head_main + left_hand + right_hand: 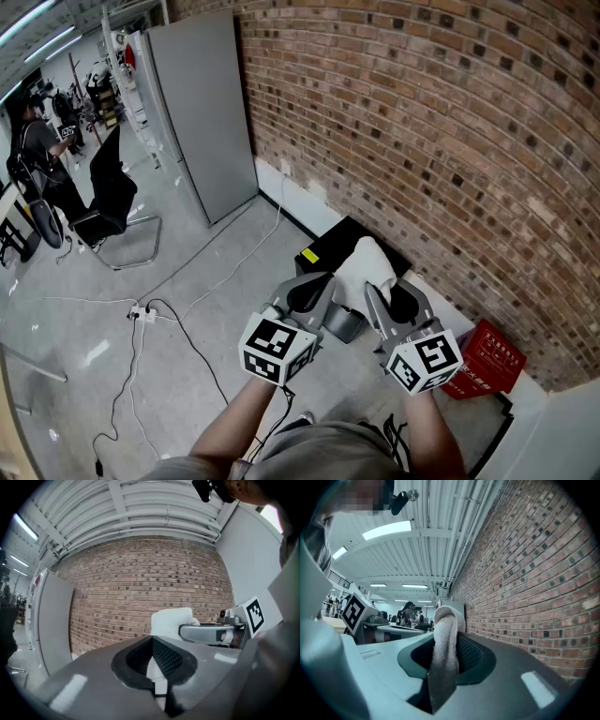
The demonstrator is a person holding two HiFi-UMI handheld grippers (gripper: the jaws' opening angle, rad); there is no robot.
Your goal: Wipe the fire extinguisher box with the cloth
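A person stands at a brick wall [422,122] with a two-jaw gripper in each hand, both held level and pointed toward the brickwork. The right gripper [392,292] clamps a white cloth [368,262]. The right gripper view shows the terry fabric pinched between the two dark pads, bunched in a rounded fold above the jaws and hanging in a strip below them. The left gripper [317,286] is held just beside it, and the left gripper view shows its jaws drawn together at the tips with no cloth in them. That same view shows the cloth and the other gripper just off to its right. The red fire extinguisher box [487,361], marked with white print, sits on the floor at the foot of the wall. It is to the right of the right gripper and below it, and the cloth is apart from it. A black box with a yellow label [328,246] lies against the wall base, partly hidden behind the cloth and grippers. Further along the wall stands a tall grey cabinet [202,112]. A black chair [112,192] and loose cables [178,328] are on the concrete floor at left, where another person [37,150] stands in the background.
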